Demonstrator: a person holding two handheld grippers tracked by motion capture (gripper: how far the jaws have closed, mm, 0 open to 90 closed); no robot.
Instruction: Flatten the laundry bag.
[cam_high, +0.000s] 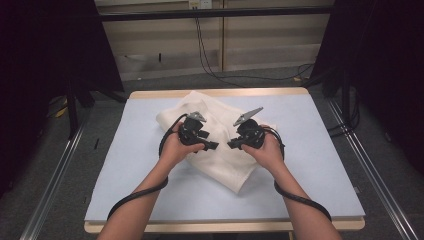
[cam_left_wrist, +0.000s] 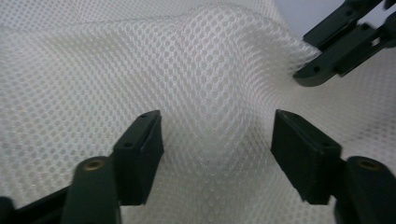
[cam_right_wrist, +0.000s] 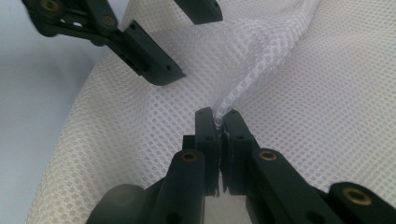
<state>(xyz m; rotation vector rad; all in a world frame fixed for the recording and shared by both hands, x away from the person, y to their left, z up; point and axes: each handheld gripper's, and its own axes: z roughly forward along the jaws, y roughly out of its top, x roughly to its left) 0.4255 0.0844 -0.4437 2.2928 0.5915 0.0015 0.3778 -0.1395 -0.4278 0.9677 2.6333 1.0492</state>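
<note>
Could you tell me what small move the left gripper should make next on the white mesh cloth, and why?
Probably ease the left gripper down and close it on the raised ridge of the white mesh cloth. Its jaws stand open on either side of that ridge with nothing pinched, while the right gripper is already shut on a fold of the cloth, so a second grip looks needed before lifting or spreading it.

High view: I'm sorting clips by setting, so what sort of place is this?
Probably a lab recording booth: black curtains flank a pale blue-topped table, metal floor rails run beside it, and cables hang on the wall.
</note>
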